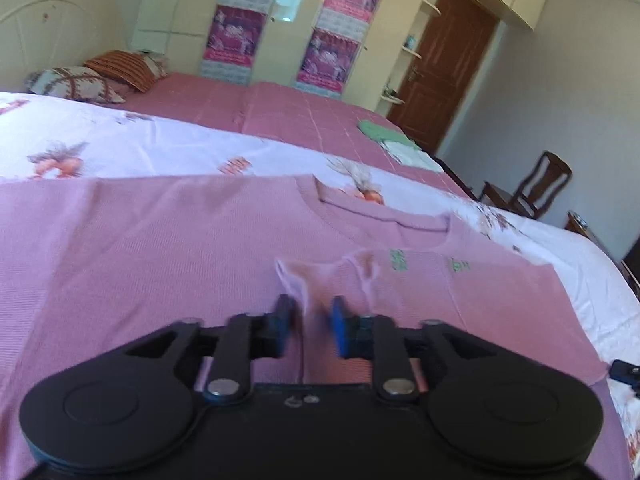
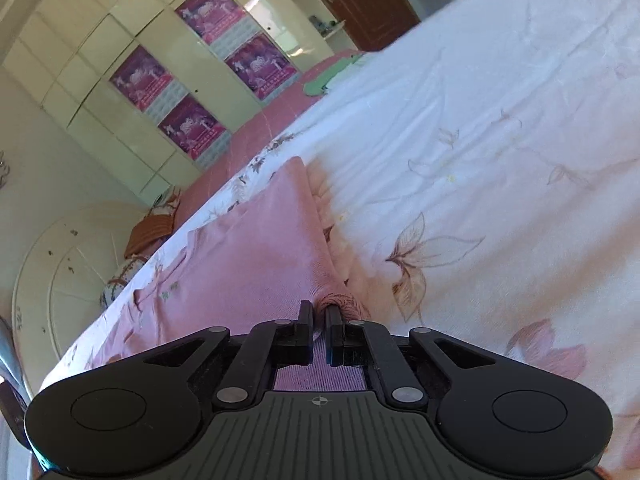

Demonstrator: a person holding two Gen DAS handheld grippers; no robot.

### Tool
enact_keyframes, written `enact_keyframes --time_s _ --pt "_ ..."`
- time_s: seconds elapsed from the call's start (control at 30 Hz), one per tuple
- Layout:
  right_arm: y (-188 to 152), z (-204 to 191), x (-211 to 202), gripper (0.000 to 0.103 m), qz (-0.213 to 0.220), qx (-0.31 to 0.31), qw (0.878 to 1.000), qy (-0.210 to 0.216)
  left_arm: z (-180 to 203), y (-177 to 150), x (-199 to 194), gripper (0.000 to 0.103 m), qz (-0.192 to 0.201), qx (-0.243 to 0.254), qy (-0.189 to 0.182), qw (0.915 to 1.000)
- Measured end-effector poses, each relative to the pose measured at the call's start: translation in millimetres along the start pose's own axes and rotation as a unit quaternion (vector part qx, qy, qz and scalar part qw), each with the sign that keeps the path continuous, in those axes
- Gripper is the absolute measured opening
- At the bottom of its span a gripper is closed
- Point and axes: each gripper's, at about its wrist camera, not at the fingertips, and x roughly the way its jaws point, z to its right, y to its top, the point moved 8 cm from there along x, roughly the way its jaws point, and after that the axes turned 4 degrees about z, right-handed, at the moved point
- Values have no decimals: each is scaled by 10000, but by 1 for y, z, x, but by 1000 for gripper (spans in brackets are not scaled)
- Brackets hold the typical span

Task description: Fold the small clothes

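- A floral bedsheet (image 2: 500, 128) is spread over the bed as the folding surface.
- The pink shirt (image 1: 160, 248) is laid flat on it, collar away from the left camera, so its edges can be reached.
- An edge of the shirt is clamped in the right gripper (image 2: 319, 316), jaws together, apparently for lifting a fold.
- A raised pucker of fabric sits between the parted jaws of the left gripper (image 1: 310, 314), unpinched.

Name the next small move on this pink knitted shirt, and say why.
Probably close the left hand-held gripper on the raised fold of the pink knitted shirt standing between its parted blue pads. The right hand-held gripper is already pinched on the shirt's edge, so both sides could then lift together.
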Motion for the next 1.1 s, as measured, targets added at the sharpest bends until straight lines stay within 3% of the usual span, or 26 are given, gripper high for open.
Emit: enact_keyframes --time_s 0.03,0.07,0.27,0.3,0.33,0.37,0.5,0.57,0.67,0.73,0.8,0.9,0.97,1.03,1.1 --pt "4 -4 -10 4 170 -171 9997 3 -4 2 -1 47 41 -80 -22 10000" --pt "9 -5 -15 4 288 -309 9991 -16 -6 4 1 48 71 -139 -4 9999" --pt "38 -17 36 4 208 -963 9951 -123 -2 9 23 32 -160 -66 63 9998" --pt "39 -17 49 4 85 -1004 9948 -142 1 8 26 27 -166 0 58 9998" --pt "39 -17 63 4 -64 -1021 9946 -156 4 7 28 14 -181 50 16 9998" --pt "38 -16 74 4 -184 -1050 9941 -203 6 6 30 7 -199 69 -54 9998" --pt "40 -16 92 3 -206 -1465 9888 -172 14 9 21 5 229 285 -51 9993" --pt "46 -7 89 0 -34 -1738 9835 -503 13 1 26 6 129 496 201 9985" --pt "48 3 88 0 3 -1804 9818 -602 12 1 25 15 167 530 289 9980" --pt "50 -4 84 0 82 -1939 9790 -628 11 12 9 37 547 608 644 9946" --pt "58 -19 80 0 278 -2067 9774 -353 21 23 -3 40 828 711 506 9927" --pt "61 -42 92 0 321 -2425 9696 -73 51 23 10 41 517 1114 115 9924" --pt "56 -50 112 0 111 -2601 9655 -105 67 12 29 46 148 1240 -90 9921" --pt "49 -46 138 0 -233 -2766 9597 -447 67 -3 46 52 -176 1271 40 9917" --pt "45 -40 142 0 -313 -2791 9588 -437 70 -7 41 52 -89 1372 125 9904"
